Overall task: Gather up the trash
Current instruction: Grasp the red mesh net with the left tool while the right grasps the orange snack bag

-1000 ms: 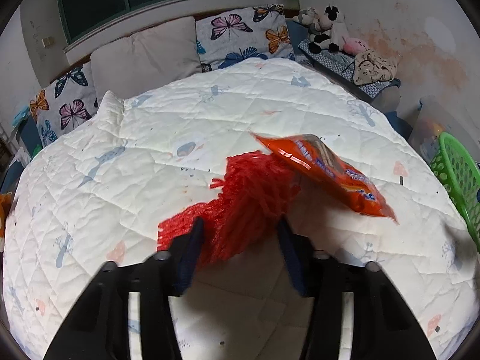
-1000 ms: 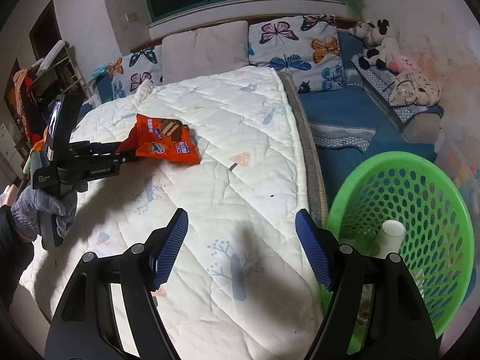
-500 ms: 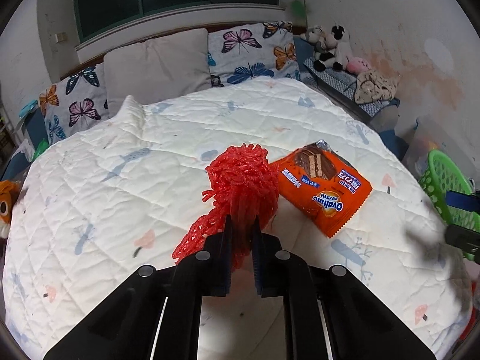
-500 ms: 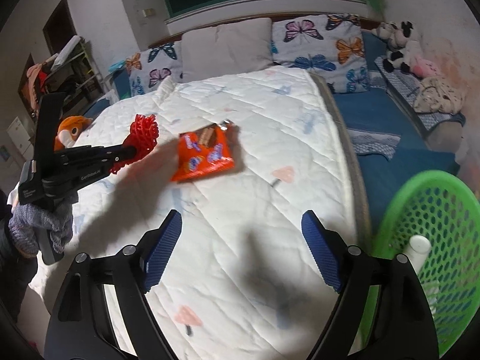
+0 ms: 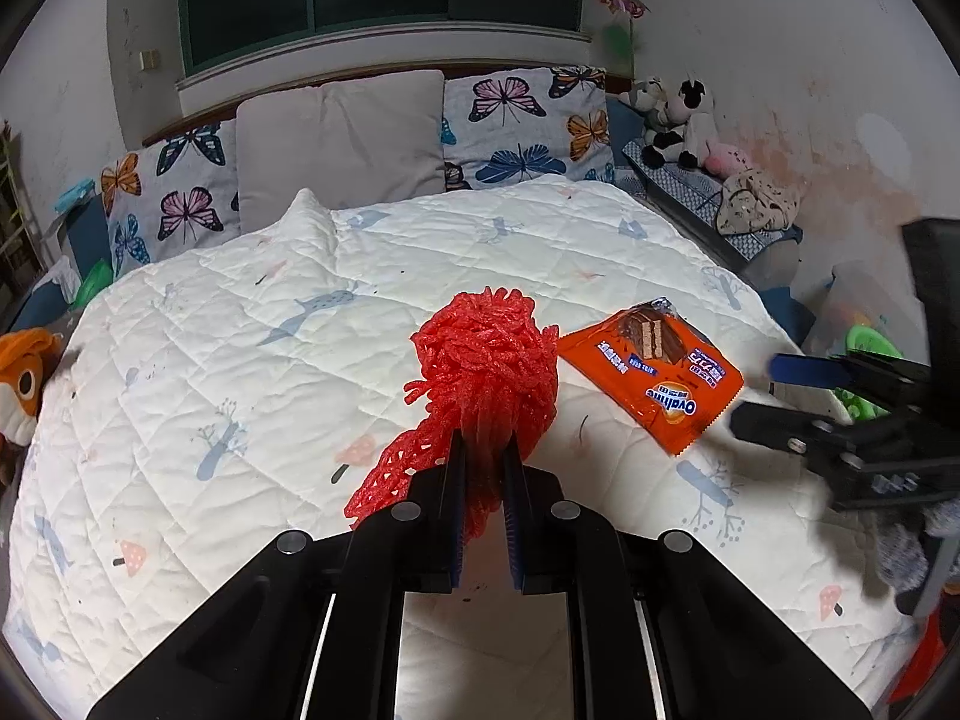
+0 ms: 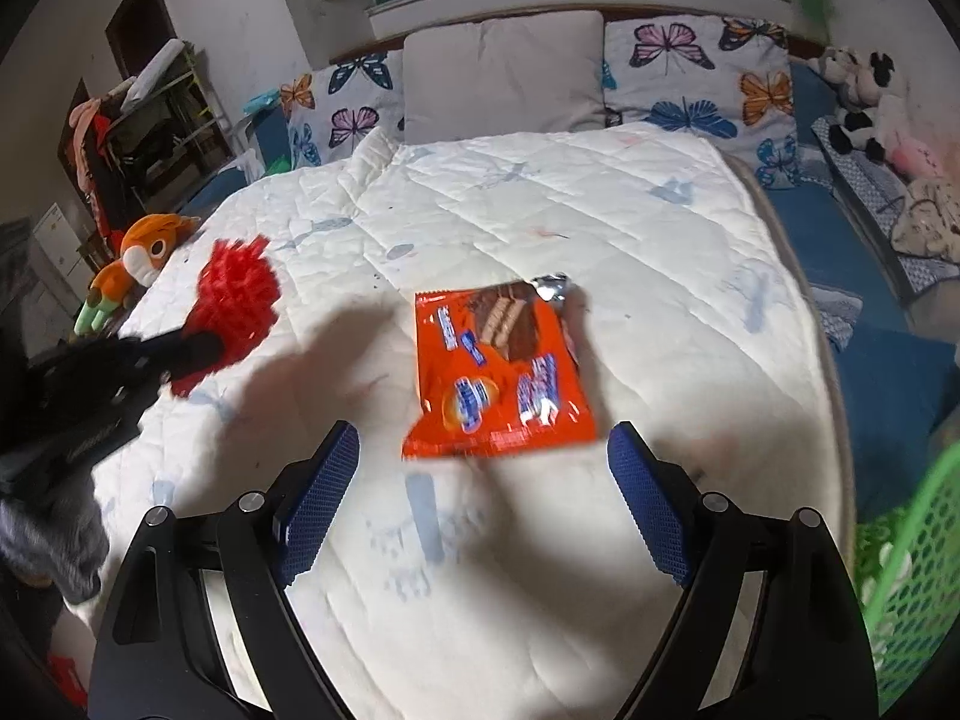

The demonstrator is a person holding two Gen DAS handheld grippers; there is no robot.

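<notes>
left gripper [image 5: 482,468] clamped tight on red mesh net [image 5: 486,372], lifted off the quilt [image 5: 240,360] for binning. right gripper [image 6: 480,498] jaws just widened, nothing between them, lined up on the orange snack wrapper [image 6: 498,372] lying flat mid-bed; green basket [image 6: 906,570] beside bed on the right

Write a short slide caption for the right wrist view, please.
Open right gripper approaches an orange snack wrapper on the white quilt; left gripper holds red mesh netting.
</notes>
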